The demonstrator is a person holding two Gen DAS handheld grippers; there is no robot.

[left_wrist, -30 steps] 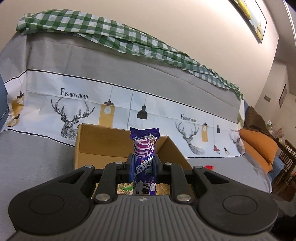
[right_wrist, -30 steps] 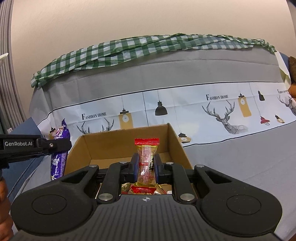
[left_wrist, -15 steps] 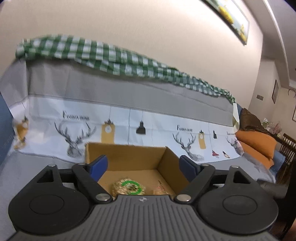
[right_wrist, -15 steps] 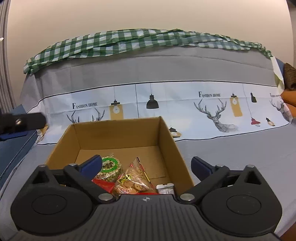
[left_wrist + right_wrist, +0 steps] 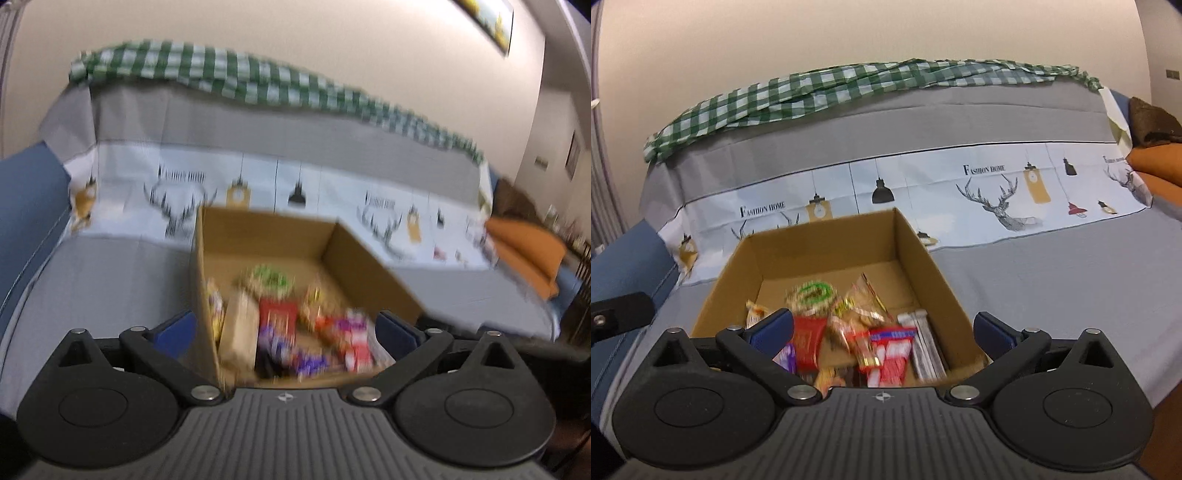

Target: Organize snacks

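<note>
An open cardboard box (image 5: 266, 236) (image 5: 827, 243) sits on the grey covered sofa seat and holds several wrapped snacks: a green-labelled round pack (image 5: 812, 293), a red packet (image 5: 807, 341), a red and white pack (image 5: 892, 354), and a purple wrapper (image 5: 306, 360). My left gripper (image 5: 284, 330) is open and empty just above the box's near edge. My right gripper (image 5: 882, 328) is open and empty over the box's near half. The left wrist view is blurred.
The sofa back carries a deer-print cover (image 5: 997, 192) and a green checked cloth (image 5: 849, 85). An orange cushion (image 5: 528, 247) lies to the right. A blue cushion (image 5: 624, 266) is at the left. Part of the left gripper (image 5: 617, 315) shows in the right wrist view.
Both grippers opened and let go: the purple bar and the red-ended candy are now in the box. Both grippers have since pulled back and tilted down, showing more of the box's inside.
</note>
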